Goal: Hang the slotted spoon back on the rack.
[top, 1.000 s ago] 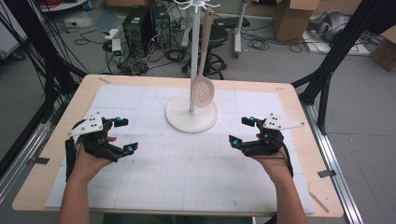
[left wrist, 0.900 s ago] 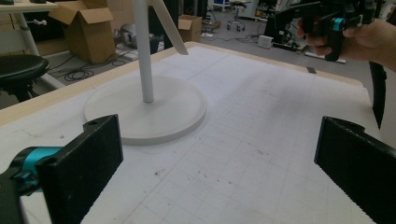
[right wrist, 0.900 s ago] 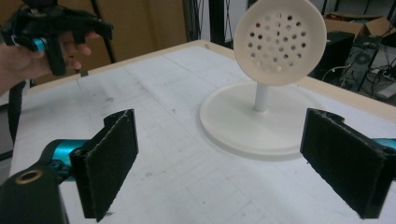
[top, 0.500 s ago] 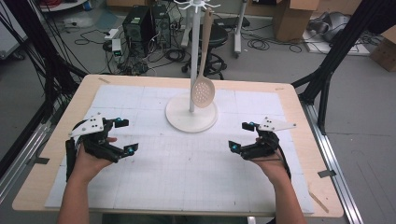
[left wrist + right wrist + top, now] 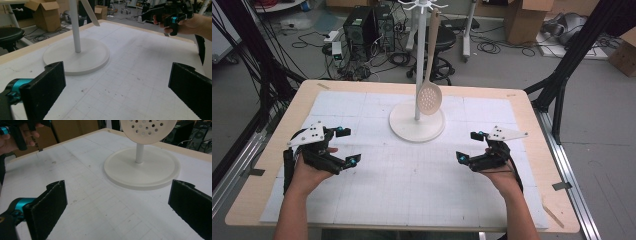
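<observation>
Cream-coloured, a slotted spoon (image 5: 430, 75) hangs from the hooks of a white stand (image 5: 417, 120) at the far middle of the table (image 5: 532, 130), its perforated bowl just above the stand's round base. A white gridded mat (image 5: 412, 180) covers the tabletop. The left gripper (image 5: 347, 146) and the right gripper (image 5: 468, 146) hover nearer the person, well apart, each with jaws spread wide and empty.

Mat (image 5: 412, 190) bare; stand (image 5: 417, 122) blocks the far middle.
</observation>
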Demonstrator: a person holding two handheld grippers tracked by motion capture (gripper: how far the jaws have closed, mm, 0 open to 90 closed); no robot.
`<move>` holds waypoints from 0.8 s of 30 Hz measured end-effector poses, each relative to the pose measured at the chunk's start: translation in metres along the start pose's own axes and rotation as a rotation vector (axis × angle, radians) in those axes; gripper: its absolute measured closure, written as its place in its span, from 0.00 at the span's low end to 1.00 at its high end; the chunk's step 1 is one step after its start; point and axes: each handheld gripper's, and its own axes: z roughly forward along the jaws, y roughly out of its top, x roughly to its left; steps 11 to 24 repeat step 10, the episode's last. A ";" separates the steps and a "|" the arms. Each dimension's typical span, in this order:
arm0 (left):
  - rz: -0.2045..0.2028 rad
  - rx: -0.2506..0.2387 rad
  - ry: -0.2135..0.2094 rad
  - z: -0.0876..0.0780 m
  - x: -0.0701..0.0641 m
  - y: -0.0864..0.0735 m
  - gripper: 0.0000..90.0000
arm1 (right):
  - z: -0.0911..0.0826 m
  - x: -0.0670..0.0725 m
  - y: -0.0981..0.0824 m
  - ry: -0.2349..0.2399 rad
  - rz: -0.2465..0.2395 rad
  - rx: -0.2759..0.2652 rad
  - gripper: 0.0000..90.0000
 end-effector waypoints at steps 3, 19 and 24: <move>-0.002 0.001 -0.001 0.000 0.000 0.000 0.02 | 0.000 0.000 0.000 0.000 0.000 0.001 0.01; -0.004 0.008 0.000 0.002 0.001 -0.001 0.02 | 0.001 0.000 -0.001 0.001 -0.003 0.006 0.01; -0.004 0.008 0.000 0.002 0.001 -0.001 0.02 | 0.001 0.000 -0.001 0.001 -0.003 0.006 0.01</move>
